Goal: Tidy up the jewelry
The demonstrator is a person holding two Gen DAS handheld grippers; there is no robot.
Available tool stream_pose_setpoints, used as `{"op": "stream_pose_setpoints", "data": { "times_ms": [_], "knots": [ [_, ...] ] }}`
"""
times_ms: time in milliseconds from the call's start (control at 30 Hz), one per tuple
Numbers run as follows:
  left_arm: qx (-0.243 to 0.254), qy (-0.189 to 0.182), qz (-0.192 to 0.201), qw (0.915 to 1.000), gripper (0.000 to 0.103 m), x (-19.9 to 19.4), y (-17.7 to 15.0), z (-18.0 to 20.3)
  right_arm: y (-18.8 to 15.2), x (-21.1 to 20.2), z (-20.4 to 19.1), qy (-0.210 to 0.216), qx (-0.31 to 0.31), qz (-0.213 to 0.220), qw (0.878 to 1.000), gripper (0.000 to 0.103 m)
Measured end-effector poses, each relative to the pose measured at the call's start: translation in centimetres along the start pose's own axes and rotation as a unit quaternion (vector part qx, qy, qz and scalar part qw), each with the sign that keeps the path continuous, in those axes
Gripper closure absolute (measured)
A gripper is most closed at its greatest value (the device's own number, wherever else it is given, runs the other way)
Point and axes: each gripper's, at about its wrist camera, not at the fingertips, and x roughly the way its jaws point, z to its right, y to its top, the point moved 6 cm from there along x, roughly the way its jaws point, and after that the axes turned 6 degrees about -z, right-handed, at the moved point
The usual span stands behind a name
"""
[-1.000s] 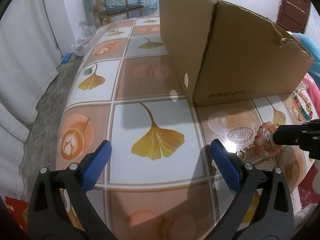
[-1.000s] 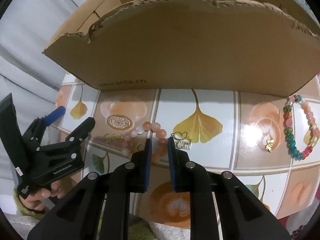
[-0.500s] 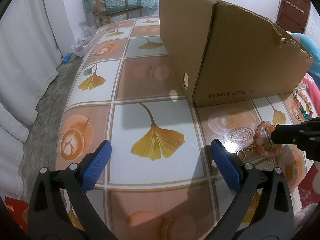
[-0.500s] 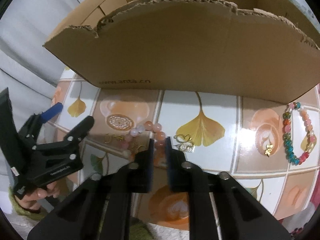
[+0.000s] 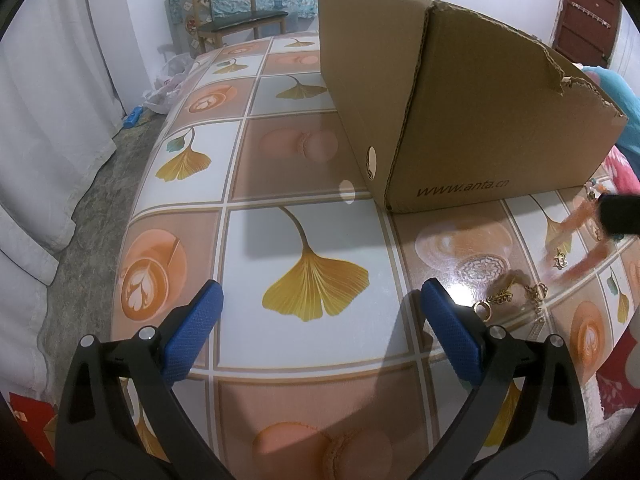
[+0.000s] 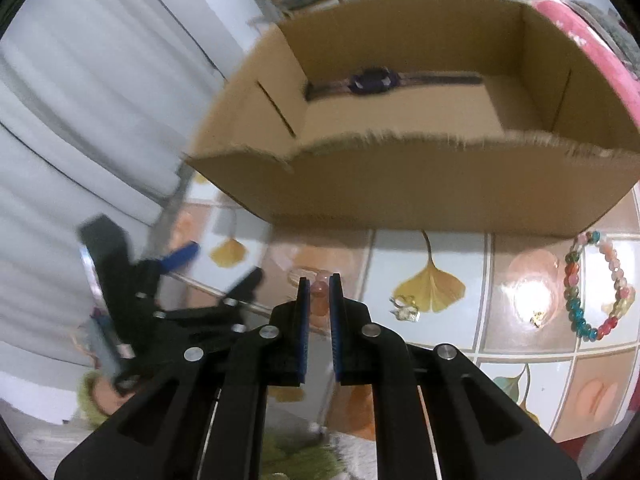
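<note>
My left gripper (image 5: pixel 320 308) and right gripper (image 6: pixel 319 284) are black plastic with silver screws (blue textured pads (image 5: pixel 192 334)); green cuff (image 6: pixel 90 400).

Both wrist views angled down, sharing the box (image 5: pixel 472 120) (near).

The desk (image 5: pixel 248 176) wears a glossy check of orange and pale squares printed with yellow ginkgo leaves and latte cups. The cardboard box (image 5: pixel 492 120) is plain brown. One beaded bracelet (image 6: pixel 580 284) mixes teal, red, pink and green beads.
</note>
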Motion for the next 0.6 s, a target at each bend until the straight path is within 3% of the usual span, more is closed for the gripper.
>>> {"op": "stream_pose_setpoints", "data": {
  "times_ms": [100, 267, 600],
  "knots": [
    [0.0, 0.0, 0.0, 1.0, 0.007, 0.0, 0.0, 0.0, 0.5, -3.0, 1.0, 0.012, 0.009, 0.022, 1.0, 0.094],
    [0.0, 0.0, 0.0, 1.0, 0.007, 0.0, 0.0, 0.0, 1.6, -6.5, 3.9, -0.036, 0.024, 0.061, 0.997, 0.094],
    [-0.002, 0.001, -0.003, 1.0, 0.007, 0.0, 0.1, 0.0, 2.5, -3.0, 7.3, -0.053, 0.031, 0.034, 0.998, 0.094]
  ]
}}
